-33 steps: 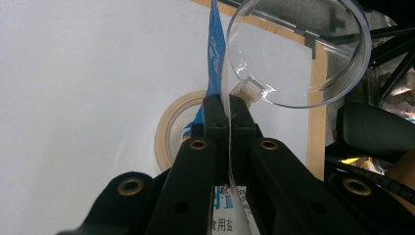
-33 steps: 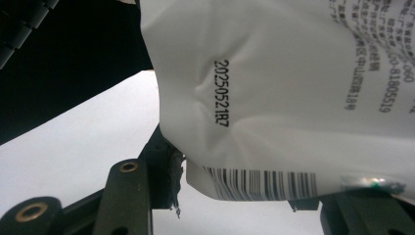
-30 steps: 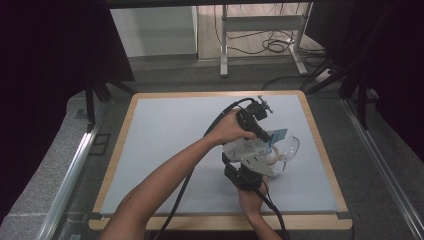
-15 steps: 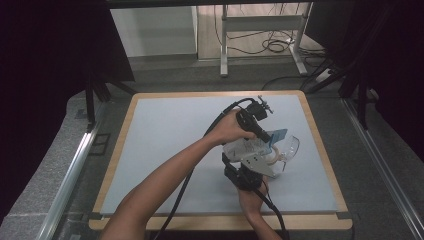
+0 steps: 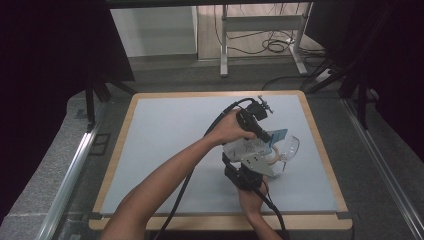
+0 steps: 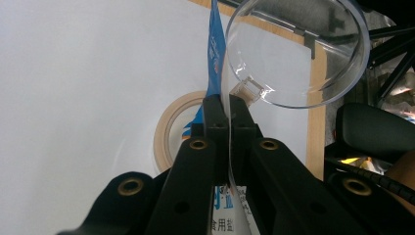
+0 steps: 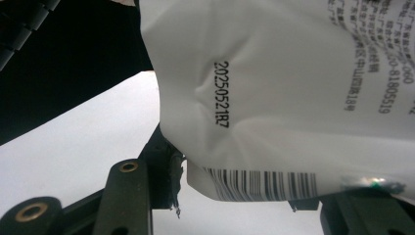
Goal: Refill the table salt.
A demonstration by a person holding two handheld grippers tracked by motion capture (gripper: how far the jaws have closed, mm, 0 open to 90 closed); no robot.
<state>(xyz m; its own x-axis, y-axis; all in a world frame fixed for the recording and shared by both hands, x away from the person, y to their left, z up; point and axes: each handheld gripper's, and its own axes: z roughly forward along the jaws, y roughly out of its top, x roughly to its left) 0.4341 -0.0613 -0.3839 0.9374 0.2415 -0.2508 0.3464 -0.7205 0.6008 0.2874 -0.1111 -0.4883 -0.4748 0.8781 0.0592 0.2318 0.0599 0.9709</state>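
Right hand-held gripper at the near side of the light blue desk, jaws clamped across the bottom of a white plastic pouch with barcode and black print. Just beyond, left hand-held gripper clenched on the pouch's blue top edge. Pouch held above the desk between both. Behind it, a beige tape ring lies flat; a clear round plastic container sits farther toward the wooden desk rim.
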